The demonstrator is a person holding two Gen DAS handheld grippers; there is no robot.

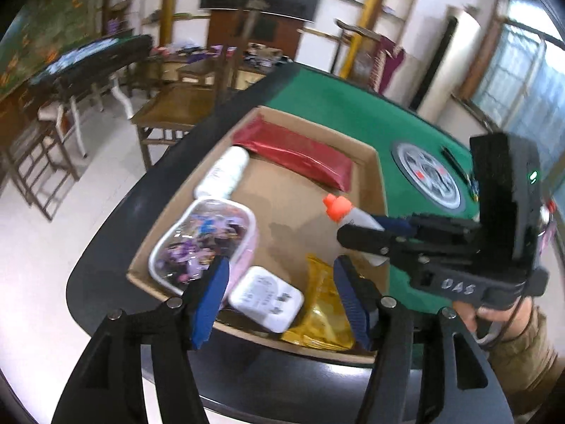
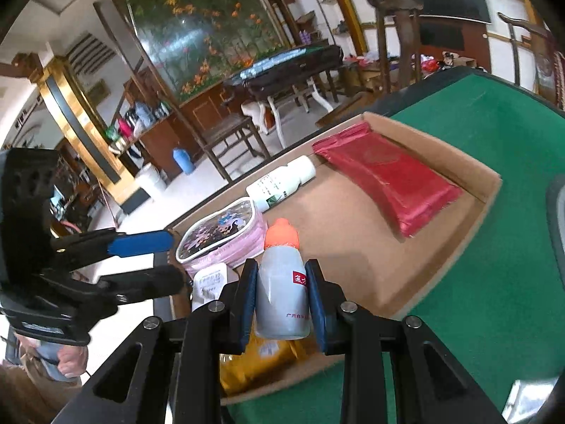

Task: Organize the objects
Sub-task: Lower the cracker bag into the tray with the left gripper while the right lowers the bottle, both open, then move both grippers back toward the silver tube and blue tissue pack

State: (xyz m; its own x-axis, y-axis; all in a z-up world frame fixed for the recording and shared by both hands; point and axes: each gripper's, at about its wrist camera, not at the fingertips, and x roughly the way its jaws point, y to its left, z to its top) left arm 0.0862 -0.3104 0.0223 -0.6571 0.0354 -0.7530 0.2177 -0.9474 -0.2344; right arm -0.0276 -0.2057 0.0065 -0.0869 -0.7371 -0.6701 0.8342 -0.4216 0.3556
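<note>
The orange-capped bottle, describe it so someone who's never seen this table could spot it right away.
Start at the green table and find the shallow cardboard box lying on it. Above the box's near end, the right claw is shut on a grey bottle. Unlike the white bottle lying flat farther back, it has an orange cap and a red label.

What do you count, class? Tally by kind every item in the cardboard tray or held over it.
Bottles: 2, white bottle and orange-capped bottle gripped by the right gripper
Pouches/packets: 3, red packet, yellow packet, pink pouch
White plug adapter: 1
Total: 6
</note>
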